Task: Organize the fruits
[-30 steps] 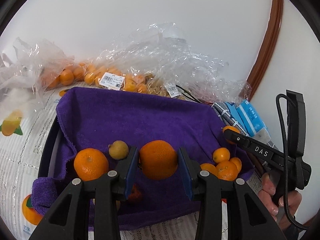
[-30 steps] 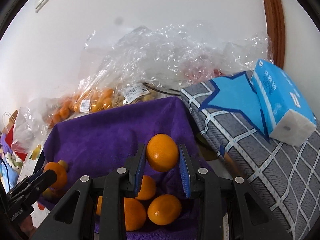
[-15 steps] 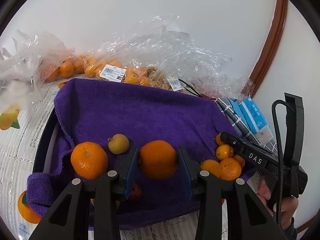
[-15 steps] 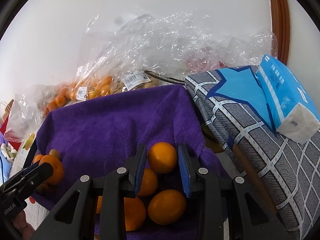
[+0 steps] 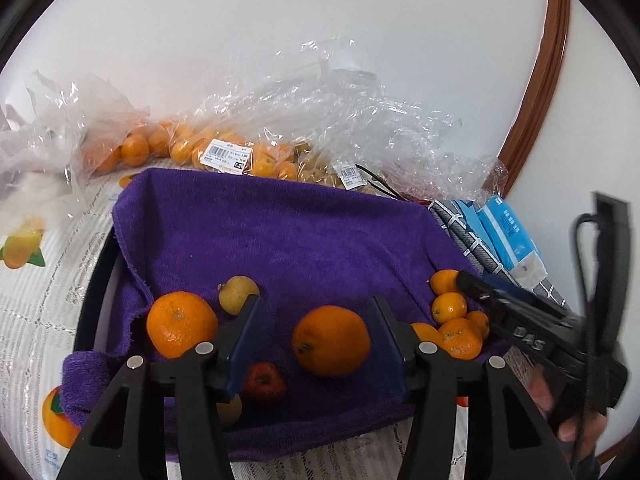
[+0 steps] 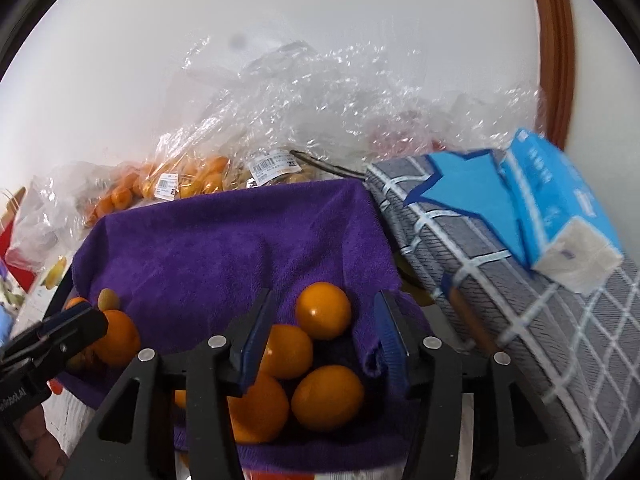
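The large orange [image 5: 331, 341] I am working with on the left lies on the purple towel [image 5: 280, 240], between the spread fingers of my left hand-held gripper [image 5: 320, 338]; there is a gap on both sides, so that gripper is open and holds nothing. Left of it sit a second large orange [image 5: 182, 324] and a small yellowish fruit [image 5: 238, 300], and a small red fruit [image 5: 264, 381] lies just under the left finger.

On my right side, the small orange [image 6: 323, 311] rests on top of a cluster of small oranges [image 6: 296, 384] at the towel's right end. My right hand-held gripper [image 6: 324, 340] stands open around it, neither finger touching it.

The towel lines a black tray [image 5: 94, 280] on a tabletop [image 5: 36, 304] covered with a fruit-printed cloth. Behind the tray, clear plastic bags [image 5: 248, 148] hold more oranges against the white wall. To the right lies a grey checked cushion [image 6: 500, 280] with a blue star, with a blue tissue pack [image 6: 560, 208] on it.
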The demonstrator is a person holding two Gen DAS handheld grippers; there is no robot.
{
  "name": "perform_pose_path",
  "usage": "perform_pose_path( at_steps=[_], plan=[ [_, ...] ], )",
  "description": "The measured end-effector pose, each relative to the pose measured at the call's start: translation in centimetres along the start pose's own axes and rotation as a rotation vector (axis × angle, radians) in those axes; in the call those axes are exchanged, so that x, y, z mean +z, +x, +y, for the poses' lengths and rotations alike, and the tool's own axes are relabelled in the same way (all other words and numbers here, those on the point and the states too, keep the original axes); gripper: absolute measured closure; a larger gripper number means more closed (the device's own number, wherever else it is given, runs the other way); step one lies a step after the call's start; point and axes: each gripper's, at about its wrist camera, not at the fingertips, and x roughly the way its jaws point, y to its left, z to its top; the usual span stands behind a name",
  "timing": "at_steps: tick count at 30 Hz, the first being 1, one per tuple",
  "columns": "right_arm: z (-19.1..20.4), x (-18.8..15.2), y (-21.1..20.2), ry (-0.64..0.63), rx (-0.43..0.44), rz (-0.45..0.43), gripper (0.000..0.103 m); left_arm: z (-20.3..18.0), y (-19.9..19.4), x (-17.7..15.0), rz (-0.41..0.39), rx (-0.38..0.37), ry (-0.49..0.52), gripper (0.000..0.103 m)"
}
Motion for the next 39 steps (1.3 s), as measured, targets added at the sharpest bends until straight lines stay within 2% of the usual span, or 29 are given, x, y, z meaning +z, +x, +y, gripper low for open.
perform_pose_path(
  at_steps=[1, 3, 4, 6, 9, 11, 15, 20, 22, 24, 26, 28, 39],
  plan=[
    [0.3, 0.0, -1.0, -0.001, -0.011, -0.018, 0.05, -0.1, -0.3, 0.1, 0.004, 0.008, 0.008, 0.051],
    [0.7, 0.1, -3.5, 0.018, -0.033, -0.053, 0.038, -0.4, -1.5, 0.1, 0.014, -0.001, 0.028, 0.051],
    [1.0, 0.1, -4.8, 0.027, -0.032, -0.063, 0.035, -0.5, -2.6, 0.0, -0.004, -0.014, 0.029, 0.051],
    [1.8, 0.1, -7.5, 0.01, -0.022, -0.077, 0.027, -0.8, -4.7, -0.1, -0.027, 0.01, 0.026, 0.05],
    [3.2, -0.4, -11.6, -0.039, -0.073, -0.093, 0.021, -1.0, -8.2, -0.5, -0.041, 0.03, 0.016, 0.04],
    [3.6, -0.9, -13.6, -0.042, -0.086, -0.056, 0.021, -1.0, -10.1, -0.8, -0.049, 0.054, 0.024, 0.032],
    [3.5, -2.6, -16.7, 0.003, -0.049, 0.015, 0.021, -1.2, -13.9, -1.6, -0.039, 0.093, 0.038, 0.03],
    [3.6, -4.8, -20.5, 0.038, -0.065, 0.02, 0.02, -1.9, -17.6, -3.1, -0.06, 0.135, 0.055, 0.015],
    [3.7, -5.3, -22.1, 0.029, -0.068, -0.002, 0.016, -2.4, -18.8, -3.6, -0.068, 0.149, 0.065, 0.011],
    [3.8, -5.8, -23.8, 0.02, -0.067, -0.044, 0.007, -2.9, -20.0, -3.9, -0.076, 0.158, 0.071, 0.009],
    [3.9, -6.1, -25.5, 0.014, -0.066, -0.089, 0.005, -3.3, -20.8, -4.0, -0.085, 0.164, 0.078, 0.008],
    [3.7, -6.2, -26.3, 0.024, -0.056, -0.093, 0.002, -3.8, -21.7, -4.2, -0.093, 0.19, 0.096, 0.008],
    [3.6, -6.6, -28.0, 0.042, -0.074, -0.105, 0.002, -4.0, -23.1, -4.6, -0.076, 0.183, 0.083, 0.007]
  ],
)
